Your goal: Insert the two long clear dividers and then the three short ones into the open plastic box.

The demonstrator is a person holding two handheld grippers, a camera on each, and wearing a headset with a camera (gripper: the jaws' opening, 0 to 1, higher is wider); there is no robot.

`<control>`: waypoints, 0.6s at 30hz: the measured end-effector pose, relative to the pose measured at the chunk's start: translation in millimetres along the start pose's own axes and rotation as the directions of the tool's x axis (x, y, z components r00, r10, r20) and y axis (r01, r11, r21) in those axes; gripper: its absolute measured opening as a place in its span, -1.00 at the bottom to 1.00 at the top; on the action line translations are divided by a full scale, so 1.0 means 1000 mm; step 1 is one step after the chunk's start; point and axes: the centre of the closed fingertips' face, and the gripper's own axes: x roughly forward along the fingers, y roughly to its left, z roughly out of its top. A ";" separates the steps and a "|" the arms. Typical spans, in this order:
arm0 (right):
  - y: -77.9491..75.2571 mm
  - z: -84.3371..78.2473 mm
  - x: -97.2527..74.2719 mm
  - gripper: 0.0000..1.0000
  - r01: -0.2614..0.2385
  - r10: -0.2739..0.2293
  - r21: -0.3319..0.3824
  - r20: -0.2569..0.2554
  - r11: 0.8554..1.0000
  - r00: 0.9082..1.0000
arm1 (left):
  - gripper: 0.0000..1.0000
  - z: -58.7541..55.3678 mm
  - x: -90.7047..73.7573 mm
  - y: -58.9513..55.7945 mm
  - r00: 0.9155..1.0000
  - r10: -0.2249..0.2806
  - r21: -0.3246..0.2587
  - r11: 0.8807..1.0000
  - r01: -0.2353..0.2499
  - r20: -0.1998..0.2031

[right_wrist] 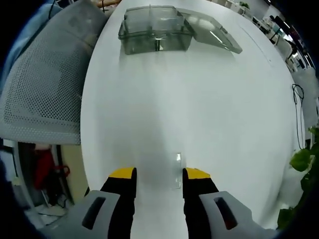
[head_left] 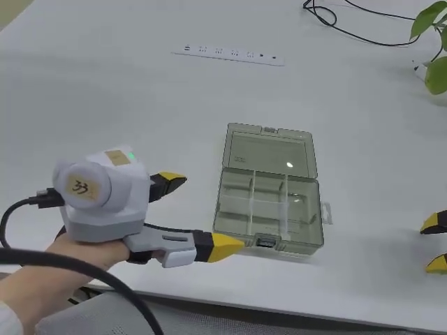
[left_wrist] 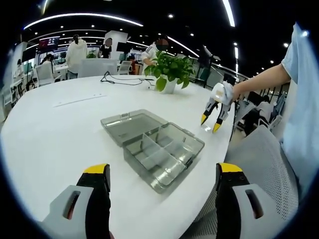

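We saw white table (head_left: 126, 91) in open-plan office, potted plant (left_wrist: 169, 69) on it. Open plastic box (head_left: 269, 209) sat between tools. Left tool (head_left: 206, 212) spread, empty. Right gripper view added: right tool (right_wrist: 159, 175) spread, clear divider (right_wrist: 177, 171) flat at its tips.

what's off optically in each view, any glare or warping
Head view: one small white glare spot on the box lid. Left gripper view: fisheye bows the table edge and the ceiling light strips. Right gripper view: the clear divider nearly vanishes against the white table.
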 end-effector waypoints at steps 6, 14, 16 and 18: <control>0.001 0.001 0.001 -0.34 0.001 -0.002 -0.021 -0.021 1.000 1.000 | 0.77 0.001 0.003 -0.004 1.000 -0.002 -0.013 1.000 0.002 0.016; 0.000 0.000 0.000 -0.35 0.030 -0.031 -0.003 -0.028 1.000 0.999 | 0.76 0.003 0.008 -0.012 0.999 -0.014 -0.023 1.000 0.015 0.032; 0.002 -0.001 0.000 -0.35 0.027 -0.027 0.022 -0.026 0.999 0.999 | 0.75 0.004 0.008 -0.013 0.999 -0.019 -0.029 0.999 0.020 0.035; 0.004 -0.001 0.000 -0.35 0.028 -0.027 0.021 -0.026 0.999 0.999 | 0.75 0.003 0.009 -0.014 0.999 -0.022 -0.022 1.000 0.022 0.032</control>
